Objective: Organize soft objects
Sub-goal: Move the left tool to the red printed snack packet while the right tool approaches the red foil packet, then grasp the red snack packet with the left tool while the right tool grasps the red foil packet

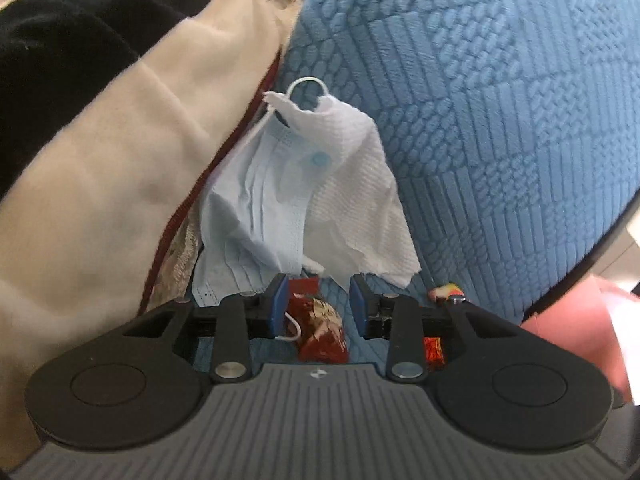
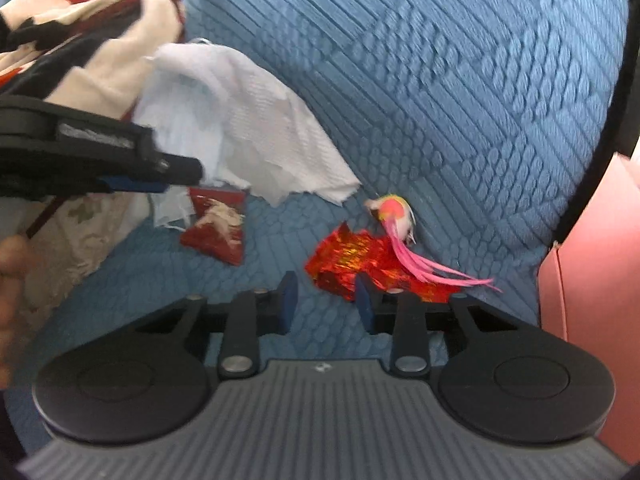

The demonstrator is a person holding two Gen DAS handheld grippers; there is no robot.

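Soft things lie jumbled in the crease of a blue quilted sofa cushion (image 1: pixel 500 120). From the left: a cream and black fleece blanket (image 1: pixel 120 140), then a pale blue pleated face mask (image 1: pixel 264 200) under a white embossed paper towel (image 1: pixel 352 184), a red foil snack packet (image 2: pixel 216 228), a crumpled shiny red wrapper (image 2: pixel 352 264), and a pink feathered toy (image 2: pixel 396 216).

The left claw (image 1: pixel 318 300) is parted, empty, just short of the mask's lower edge. Best to push in low, pinching mask and towel together.

The right claw (image 2: pixel 326 304) is also parted and empty, near the wrapper; it should wait clear.
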